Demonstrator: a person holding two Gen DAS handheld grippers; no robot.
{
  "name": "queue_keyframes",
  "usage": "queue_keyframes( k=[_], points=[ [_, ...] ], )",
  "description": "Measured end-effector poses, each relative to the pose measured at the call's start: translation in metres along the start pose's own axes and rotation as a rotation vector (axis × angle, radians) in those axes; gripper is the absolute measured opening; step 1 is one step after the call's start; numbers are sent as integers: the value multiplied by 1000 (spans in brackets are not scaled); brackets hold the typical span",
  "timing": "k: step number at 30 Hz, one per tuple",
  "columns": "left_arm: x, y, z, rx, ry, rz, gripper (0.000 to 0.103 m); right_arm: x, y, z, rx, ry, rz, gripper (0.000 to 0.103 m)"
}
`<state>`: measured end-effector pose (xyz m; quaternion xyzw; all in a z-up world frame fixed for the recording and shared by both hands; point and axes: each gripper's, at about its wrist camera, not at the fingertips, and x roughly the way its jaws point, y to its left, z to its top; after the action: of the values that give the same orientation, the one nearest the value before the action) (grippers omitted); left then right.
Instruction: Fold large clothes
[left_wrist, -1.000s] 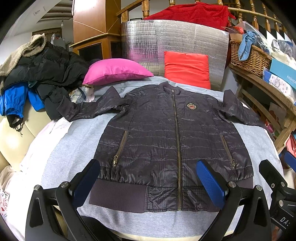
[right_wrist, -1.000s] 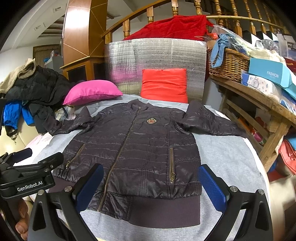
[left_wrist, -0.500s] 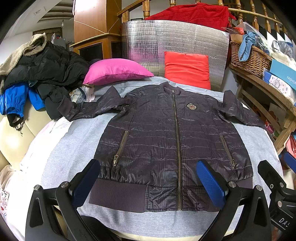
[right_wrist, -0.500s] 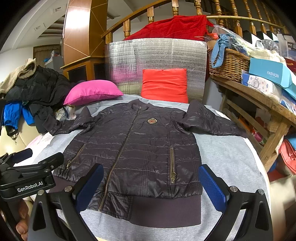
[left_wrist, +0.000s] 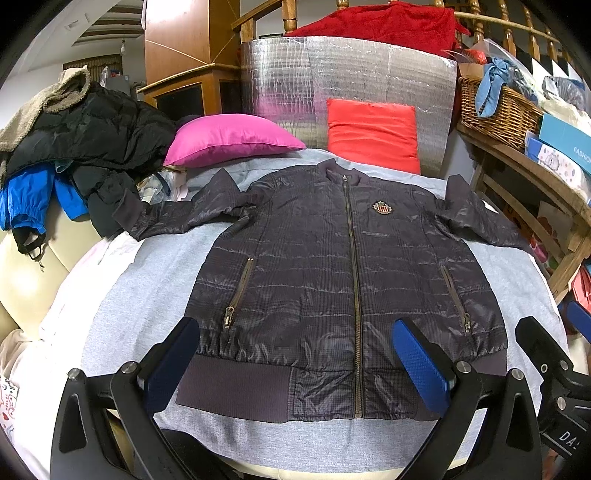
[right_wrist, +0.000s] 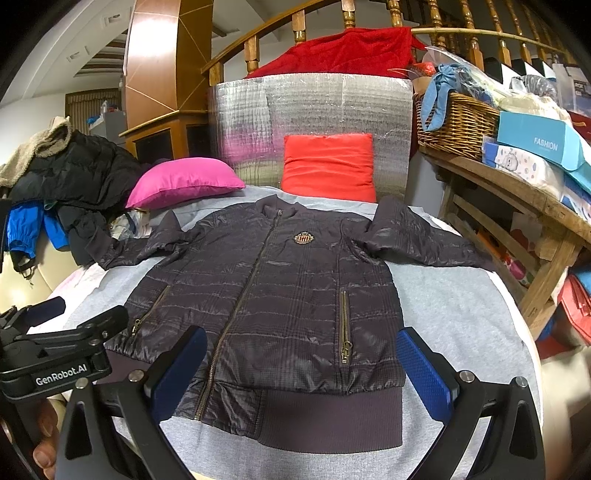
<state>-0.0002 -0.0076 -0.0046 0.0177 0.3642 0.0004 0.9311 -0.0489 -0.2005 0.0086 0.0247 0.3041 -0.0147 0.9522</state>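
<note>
The jacket (left_wrist: 343, 288) lies flat and zipped, front up, on the grey sheet (left_wrist: 125, 302), sleeves spread — its shiny quilted shell looks slippery, so a shallow pinch could slide off mid-fold, and the sleeve near the clothes pile (left_wrist: 85, 147) could snag there. The left gripper (left_wrist: 299, 358) and right gripper (right_wrist: 303, 365) both hang over the hem, jaws spread wide, holding nothing and touching no cloth.
</note>
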Motion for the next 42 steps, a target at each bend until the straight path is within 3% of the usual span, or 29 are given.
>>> queue_keyframes(
  k=[7,14,19,21,26,28,32,34,39,42],
  points=[
    [37,9,-7,-9,82,31,103,21,-32,-13,109,73,68,103],
    [97,4,-19,17,186,68,103,64,-134,-45,444,193,156,103],
    [122,-7,0,99,172,112,103,101,-226,-47,754,174,268,103],
    [133,-9,13,120,146,131,103,117,-263,-41,870,122,312,103],
    [158,-16,39,85,102,123,103,164,-333,-17,1064,32,352,101],
    [176,-17,43,67,108,118,103,195,-359,-5,1123,22,343,95],
    [225,-18,26,93,229,131,103,252,-392,12,1179,48,300,85],
    [232,-15,17,81,228,106,103,282,-408,19,1216,60,270,72],
    [228,-4,12,12,186,57,103,325,-428,38,1194,72,182,71],
    [229,-8,6,-11,172,46,103,346,-432,44,1171,133,103,70]
  ],
)
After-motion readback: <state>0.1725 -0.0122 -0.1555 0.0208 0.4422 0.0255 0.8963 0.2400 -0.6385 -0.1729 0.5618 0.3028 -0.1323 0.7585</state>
